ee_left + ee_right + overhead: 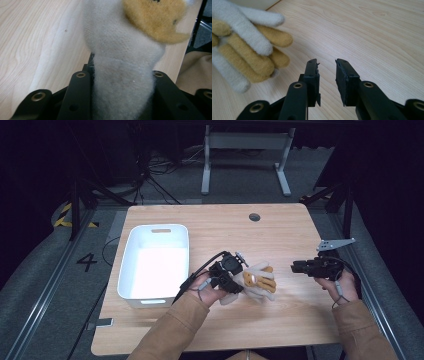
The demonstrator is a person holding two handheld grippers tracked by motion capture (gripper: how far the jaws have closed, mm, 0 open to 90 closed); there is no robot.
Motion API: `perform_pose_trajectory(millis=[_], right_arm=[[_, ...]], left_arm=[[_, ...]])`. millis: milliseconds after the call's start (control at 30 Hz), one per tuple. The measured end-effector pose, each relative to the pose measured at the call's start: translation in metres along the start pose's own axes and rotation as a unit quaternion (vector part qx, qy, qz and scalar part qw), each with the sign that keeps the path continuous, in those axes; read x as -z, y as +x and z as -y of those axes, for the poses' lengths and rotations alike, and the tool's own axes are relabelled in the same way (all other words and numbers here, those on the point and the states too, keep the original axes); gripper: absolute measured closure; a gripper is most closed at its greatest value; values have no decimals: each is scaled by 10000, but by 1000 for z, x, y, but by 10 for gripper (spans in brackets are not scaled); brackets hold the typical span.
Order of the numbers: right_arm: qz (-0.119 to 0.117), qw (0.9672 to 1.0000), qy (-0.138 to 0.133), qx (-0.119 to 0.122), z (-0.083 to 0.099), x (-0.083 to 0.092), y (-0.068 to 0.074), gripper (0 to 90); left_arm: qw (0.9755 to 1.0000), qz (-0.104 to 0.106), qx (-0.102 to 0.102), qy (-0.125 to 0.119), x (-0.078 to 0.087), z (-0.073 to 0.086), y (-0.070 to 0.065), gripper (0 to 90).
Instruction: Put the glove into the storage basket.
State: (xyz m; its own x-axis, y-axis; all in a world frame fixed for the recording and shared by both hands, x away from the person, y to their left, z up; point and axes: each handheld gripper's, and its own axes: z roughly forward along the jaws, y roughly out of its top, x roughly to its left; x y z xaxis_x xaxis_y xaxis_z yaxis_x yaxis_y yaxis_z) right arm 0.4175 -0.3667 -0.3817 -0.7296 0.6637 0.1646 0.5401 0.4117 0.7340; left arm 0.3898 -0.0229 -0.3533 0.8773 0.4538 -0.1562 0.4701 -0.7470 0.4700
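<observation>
Fluffy white-and-mustard knitted gloves (259, 281): cuff clamped between left gripper (235, 279) fingers, above light wooden tabletop (280, 230). Right gripper (327, 75): fingers slightly apart, empty, just beside glove fingertips. White plastic bin (131, 270): nearby.

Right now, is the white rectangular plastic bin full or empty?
Empty: the white rectangular plastic bin shows only its bare white floor; the fuzzy white-and-yellow gloves sit outside it.

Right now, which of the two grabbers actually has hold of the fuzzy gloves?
The left gripper: its fingers pinch the gloves' white cuff. The right gripper hangs apart, nothing between its fingers.
</observation>
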Motion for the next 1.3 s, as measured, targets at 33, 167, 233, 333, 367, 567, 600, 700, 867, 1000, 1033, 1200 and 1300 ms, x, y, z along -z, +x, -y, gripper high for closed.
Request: perform_pose_trajectory(millis=[33,167,233,333,367,567,600,700,867,1000,1033,1200,1300], right_arm=[[-15,10000,5,2,-1,-1,-1,718],[-58,9999,86,-2,-6,-4,-2,718],[-55,9999,104,4,-8,-7,-2,718],[-82,9998,158,24,-11,-11,-2,718],[-76,9998,169,48,-12,-12,-2,718],[-108,9997,189,64,-13,-13,-1,717],[-97,9998,185,53,-13,-13,-1,717],[-89,9998,168,27,-11,-11,-2,717],[-31,9998,200,-54,-7,-9,-3,717],[-2,9997,234,-70,-3,-8,-4,717],[16,9996,255,-80,-2,-8,-4,717],[17,9995,292,-111,2,-8,-7,717],[174,9992,338,-125,6,-10,-10,718]], left_arm=[[10000,-18,41,23,2,0,1,685],[9995,-138,262,119,10,0,6,684],[9987,-216,438,143,15,0,8,684],[9971,-310,673,176,22,1,13,684],[9964,-385,734,187,24,1,15,684],[9911,-698,1127,144,33,2,29,685],[9902,-688,1207,101,34,2,33,684],[9872,-706,1433,-1,38,3,43,684],[9832,-487,1751,-179,47,4,55,680],[9804,-747,1821,-53,50,1,57,677],[9796,-774,1855,-63,51,1,58,677],[9770,-792,1968,-194,58,3,60,677],[9732,-950,2088,-166,59,3,60,678]])
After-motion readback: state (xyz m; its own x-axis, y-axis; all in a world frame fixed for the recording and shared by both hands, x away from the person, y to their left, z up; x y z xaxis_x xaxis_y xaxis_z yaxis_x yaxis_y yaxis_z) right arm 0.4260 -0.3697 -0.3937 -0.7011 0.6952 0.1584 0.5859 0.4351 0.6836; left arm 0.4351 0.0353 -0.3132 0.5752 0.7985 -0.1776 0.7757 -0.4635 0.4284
